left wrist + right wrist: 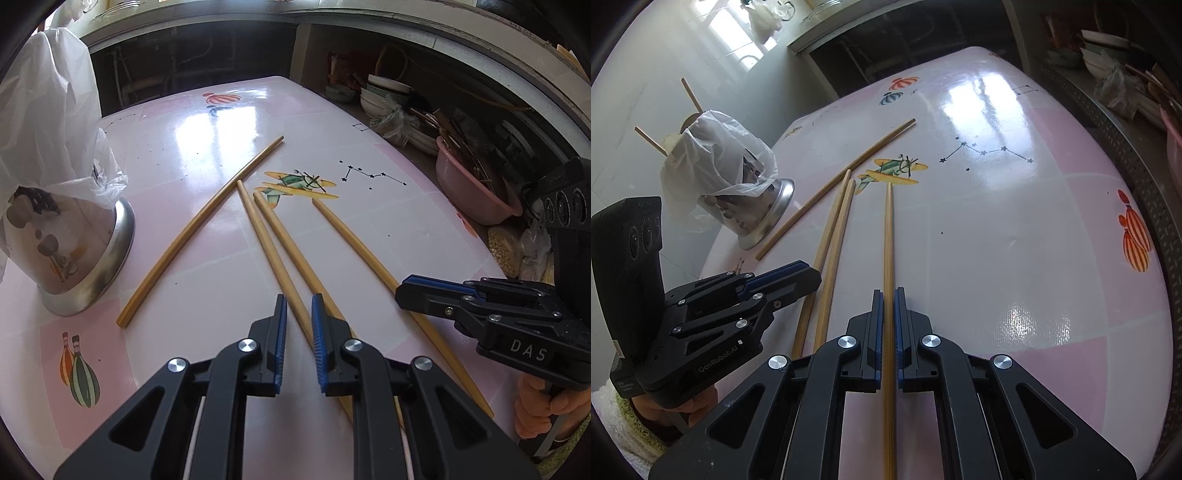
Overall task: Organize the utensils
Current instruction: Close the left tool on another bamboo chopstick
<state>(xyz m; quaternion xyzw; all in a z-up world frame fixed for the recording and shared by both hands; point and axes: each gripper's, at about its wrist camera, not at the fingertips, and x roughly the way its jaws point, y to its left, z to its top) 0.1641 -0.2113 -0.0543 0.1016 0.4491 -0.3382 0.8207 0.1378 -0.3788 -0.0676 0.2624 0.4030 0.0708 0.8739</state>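
Lying on the pink bench point(1015, 258), one chopstick point(888, 236) is clamped in the right gripper point(888, 295) jaws, tilted downward. Beside it, the left gripper point(298, 301), angled steeply down, has jaws closed on another chopstick point(273, 254); two more lie near.

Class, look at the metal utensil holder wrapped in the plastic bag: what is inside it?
Two chopsticks stick out of the top of the metal utensil holder. The white plastic bag drapes over its mouth and sides, so anything else inside cannot be seen.
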